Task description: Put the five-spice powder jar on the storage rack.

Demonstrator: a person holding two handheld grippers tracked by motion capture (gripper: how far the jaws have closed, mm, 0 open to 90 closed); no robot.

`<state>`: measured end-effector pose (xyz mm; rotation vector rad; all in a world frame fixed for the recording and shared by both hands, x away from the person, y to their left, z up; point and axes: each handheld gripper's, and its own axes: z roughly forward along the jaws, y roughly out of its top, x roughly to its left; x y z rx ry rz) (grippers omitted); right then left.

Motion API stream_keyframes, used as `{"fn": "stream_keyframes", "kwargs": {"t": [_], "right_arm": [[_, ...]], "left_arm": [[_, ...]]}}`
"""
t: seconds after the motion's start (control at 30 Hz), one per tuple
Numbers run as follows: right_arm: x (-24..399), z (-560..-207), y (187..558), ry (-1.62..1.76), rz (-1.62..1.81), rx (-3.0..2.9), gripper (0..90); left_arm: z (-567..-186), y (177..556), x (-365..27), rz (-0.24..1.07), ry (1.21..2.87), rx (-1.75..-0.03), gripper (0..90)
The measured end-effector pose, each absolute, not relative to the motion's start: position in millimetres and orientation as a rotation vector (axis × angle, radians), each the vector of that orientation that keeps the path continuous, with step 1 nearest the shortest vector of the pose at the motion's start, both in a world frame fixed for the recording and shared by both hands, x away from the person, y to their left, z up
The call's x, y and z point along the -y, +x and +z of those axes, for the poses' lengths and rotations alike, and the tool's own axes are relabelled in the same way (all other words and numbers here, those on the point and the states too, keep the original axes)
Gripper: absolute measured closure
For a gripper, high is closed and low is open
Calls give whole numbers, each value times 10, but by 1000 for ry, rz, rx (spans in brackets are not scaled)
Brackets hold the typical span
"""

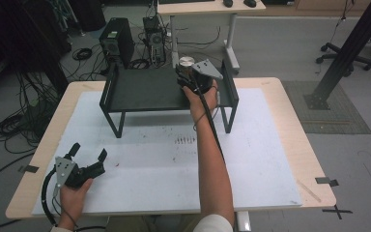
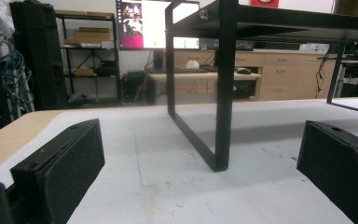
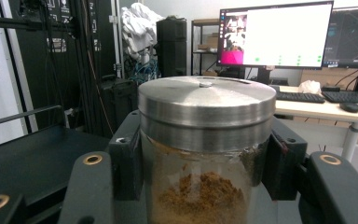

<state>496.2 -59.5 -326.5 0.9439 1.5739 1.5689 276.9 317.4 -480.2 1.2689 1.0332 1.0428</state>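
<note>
A glass jar with a flat metal lid and brown powder inside sits between the jaws of my right gripper, which is shut on it. The jar hangs upright over the back right part of a black metal shelf, whose dark top lies to the left below it. Whether the jar touches the shelf cannot be told. My left gripper rests low near the table's front left, open with nothing between its jaws. It faces the shelf's leg.
The shelf stands on a white mat that covers most of the wooden table. Two computer towers and cables lie on the floor behind. A second desk, an office chair and a slanted black post stand farther off.
</note>
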Motion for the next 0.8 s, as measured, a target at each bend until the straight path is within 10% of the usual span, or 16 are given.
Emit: {"fn": "stream_keyframes", "kwargs": {"t": [0.8], "right_arm": [[590,-3300,4970,947,1593,-1550,431]], "left_arm": [[-4801,2768,-3174,1043,1270,-1034,9]]}}
